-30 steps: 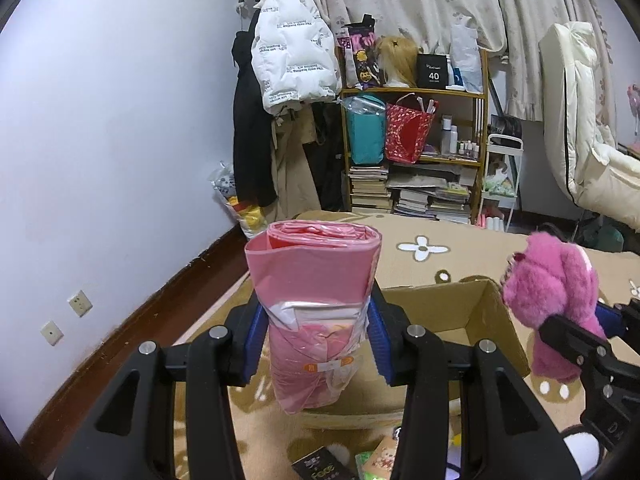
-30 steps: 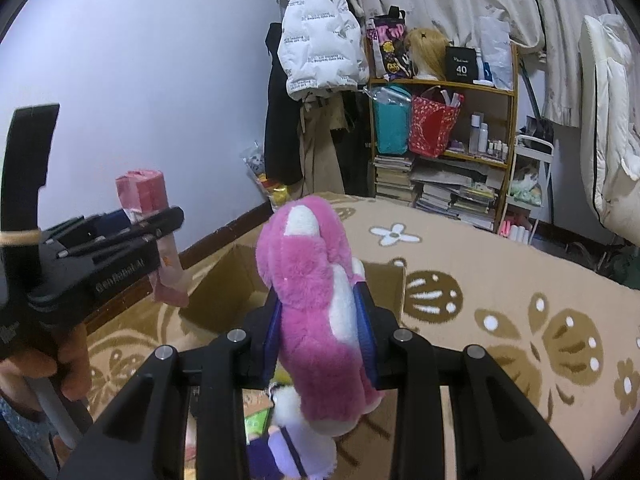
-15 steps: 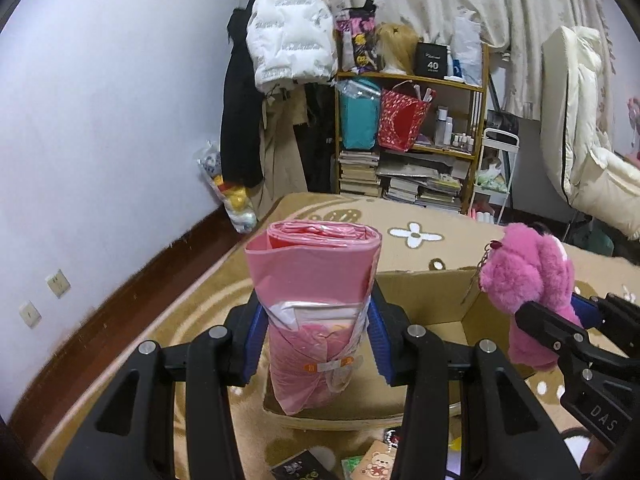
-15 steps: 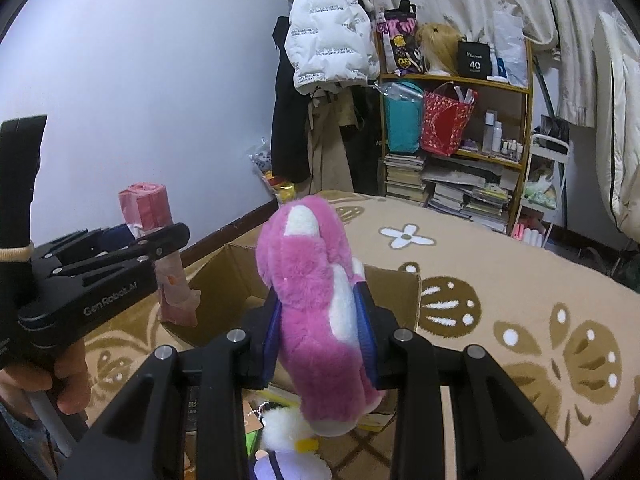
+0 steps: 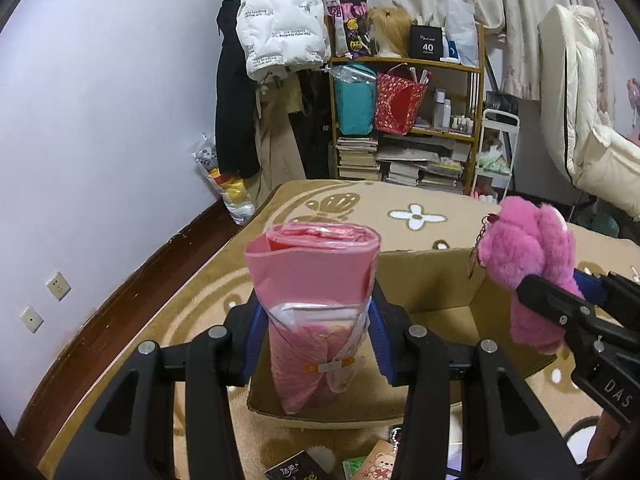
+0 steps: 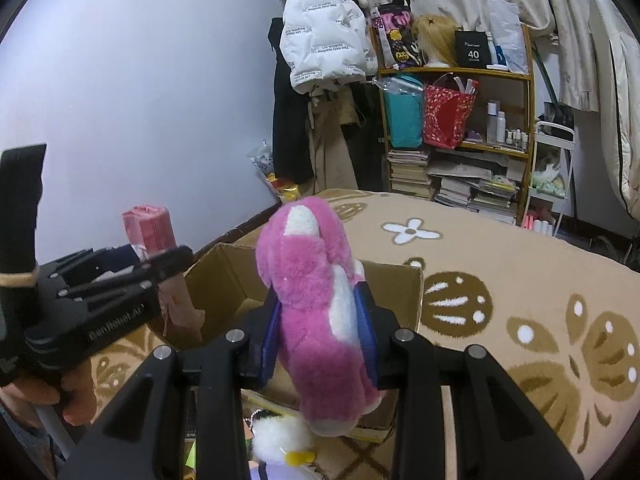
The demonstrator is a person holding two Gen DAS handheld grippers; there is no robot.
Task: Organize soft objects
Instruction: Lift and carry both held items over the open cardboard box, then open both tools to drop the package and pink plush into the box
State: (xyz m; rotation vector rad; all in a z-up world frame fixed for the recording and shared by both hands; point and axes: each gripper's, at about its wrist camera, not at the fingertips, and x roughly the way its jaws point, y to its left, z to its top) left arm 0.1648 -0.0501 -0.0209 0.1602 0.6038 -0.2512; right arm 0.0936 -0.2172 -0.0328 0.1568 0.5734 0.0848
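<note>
My left gripper (image 5: 316, 344) is shut on a pink plastic-wrapped soft pack (image 5: 316, 292), held upright over the near left part of an open cardboard box (image 5: 432, 276). My right gripper (image 6: 320, 340) is shut on a pink and white plush toy (image 6: 316, 292), held upright above the box (image 6: 224, 276). The plush (image 5: 528, 264) also shows at the right of the left wrist view, over the box's right wall. The pack (image 6: 150, 228) and the left gripper (image 6: 160, 268) show at the left of the right wrist view.
The box stands on a tan patterned rug (image 6: 520, 280). A white plush with a yellow beak (image 6: 280, 440) and small card packets (image 5: 296, 468) lie in front of the box. A bookshelf (image 5: 404, 120), hanging coats (image 5: 276, 32) and a wall lie beyond.
Both grippers have moved forward and lower toward the box with their loads; the box now shows larger and closer under the pack and the plush.
</note>
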